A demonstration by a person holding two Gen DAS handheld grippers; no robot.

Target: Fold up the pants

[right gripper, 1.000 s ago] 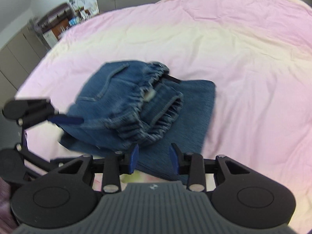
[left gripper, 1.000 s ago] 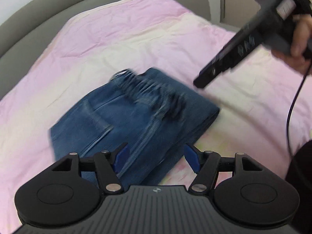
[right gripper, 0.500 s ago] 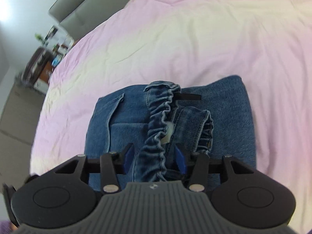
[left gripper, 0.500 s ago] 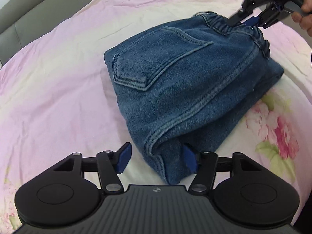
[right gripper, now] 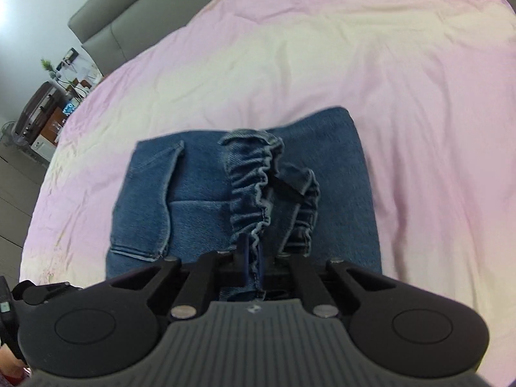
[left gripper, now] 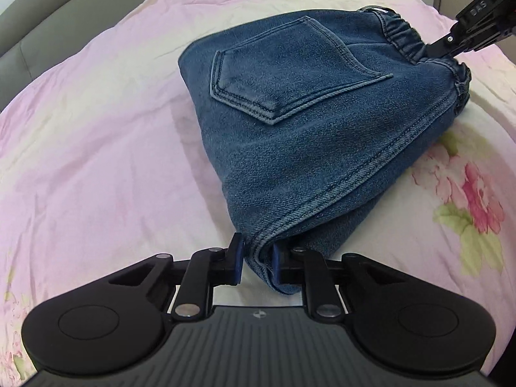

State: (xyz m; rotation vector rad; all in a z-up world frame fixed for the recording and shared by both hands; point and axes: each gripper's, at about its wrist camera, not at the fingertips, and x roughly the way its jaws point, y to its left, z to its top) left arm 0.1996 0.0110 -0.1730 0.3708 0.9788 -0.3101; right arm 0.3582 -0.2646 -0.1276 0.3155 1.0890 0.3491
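Note:
The blue denim pants point(left gripper: 309, 122) lie folded into a thick bundle on the pink bed cover, back pocket up. My left gripper point(left gripper: 256, 262) is shut on the folded corner nearest me. My right gripper point(right gripper: 253, 266) is shut on the elastic waistband point(right gripper: 254, 187), which stands ruffled in front of it. In the left wrist view the right gripper point(left gripper: 441, 46) pinches the waistband at the bundle's far right end. The pants point(right gripper: 200, 200) fill the middle of the right wrist view.
The pink and cream bed cover point(left gripper: 96, 148) spreads all around, with a flower print point(left gripper: 477, 200) at the right. A grey headboard point(right gripper: 129, 16) runs along the far edge. A suitcase and shelves point(right gripper: 48, 113) stand beyond the bed at left.
Both grippers have closed: the left on the near folded corner, the right on the waistband. The pants bundle has shifted slightly closer to the left gripper.

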